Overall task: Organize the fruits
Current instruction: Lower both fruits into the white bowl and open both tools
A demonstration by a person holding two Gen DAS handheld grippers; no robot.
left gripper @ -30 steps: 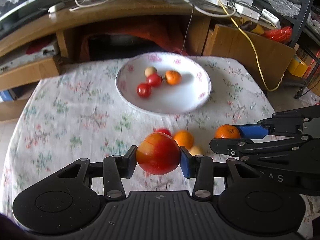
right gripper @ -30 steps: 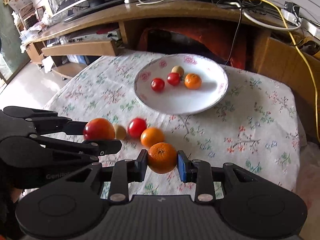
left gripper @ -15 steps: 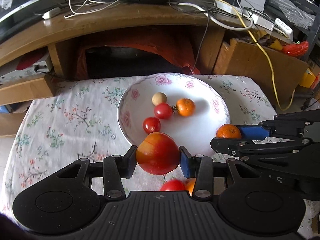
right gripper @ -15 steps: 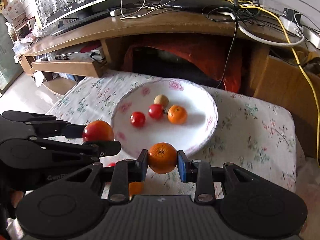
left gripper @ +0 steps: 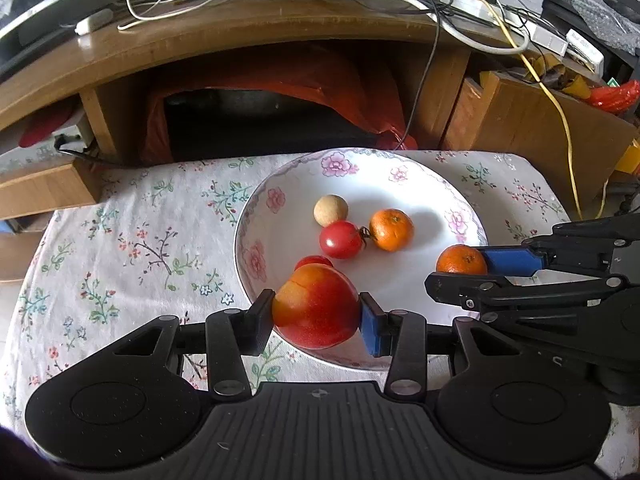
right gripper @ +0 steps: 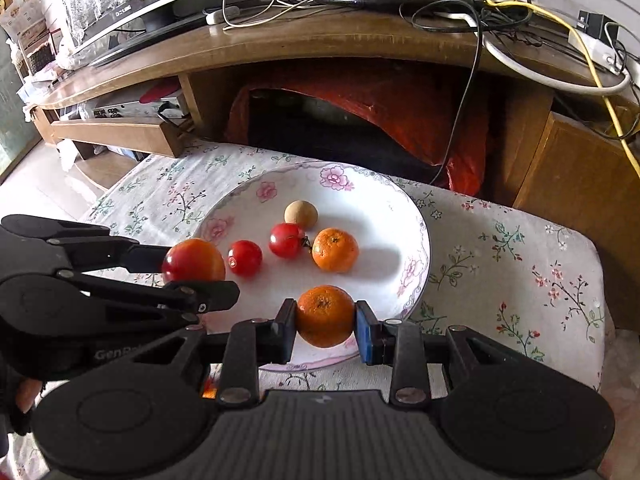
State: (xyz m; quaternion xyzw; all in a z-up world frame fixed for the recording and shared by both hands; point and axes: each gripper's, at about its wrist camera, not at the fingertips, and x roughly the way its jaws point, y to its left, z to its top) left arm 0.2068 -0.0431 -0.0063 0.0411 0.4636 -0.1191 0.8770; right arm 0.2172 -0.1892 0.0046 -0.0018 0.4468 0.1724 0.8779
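Left wrist view: both grippers have carried their fruit in from the tablecloth (left gripper: 132, 240) and now hang over the plate (left gripper: 256, 216). Left gripper (left gripper: 316, 316) clamps the apple (left gripper: 316, 306), right gripper (right gripper: 325, 328) pinches the orange (right gripper: 325, 316). Looks like drop-off comes next.

Glossy glazed plate (left gripper: 256, 236), matt floral cloth (left gripper: 132, 240) (printed), varnished wood desk (left gripper: 240, 36) w/ sheen.
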